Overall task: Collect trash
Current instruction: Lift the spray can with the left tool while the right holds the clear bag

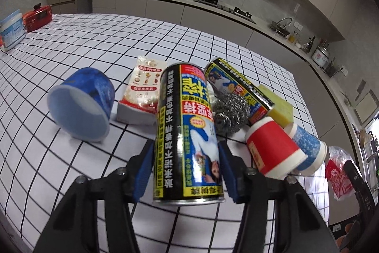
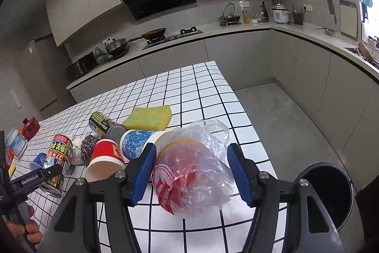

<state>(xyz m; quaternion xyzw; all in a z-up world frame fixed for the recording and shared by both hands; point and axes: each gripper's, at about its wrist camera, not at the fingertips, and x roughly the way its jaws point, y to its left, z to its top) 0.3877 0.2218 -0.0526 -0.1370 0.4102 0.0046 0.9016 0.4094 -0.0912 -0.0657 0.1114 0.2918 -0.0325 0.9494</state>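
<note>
- My left gripper [image 1: 186, 165] is clamped on the upright spray can [image 1: 187, 132], blue pads pressed to both its sides.
- Just ahead to its right: steel scourer [image 1: 231, 114], second can [image 1: 239, 87] lying flat, red cup [image 1: 272, 148].
- My right gripper [image 2: 191, 172] holds a crumpled plastic bag [image 2: 196, 170] between its pads.
- Black bin [image 2: 329, 191] stands on the floor, to the right of that gripper.

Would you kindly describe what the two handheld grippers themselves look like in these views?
Both match: the left gripper and right gripper each have two black angular plastic arms, joined by silver screws and ending in blue rectangular finger pads. In the right wrist view, the left gripper's black arm carries white "GenRobot.AI" lettering. No cables show. A bare hand grips its grey handle; no sleeve is visible.
</note>
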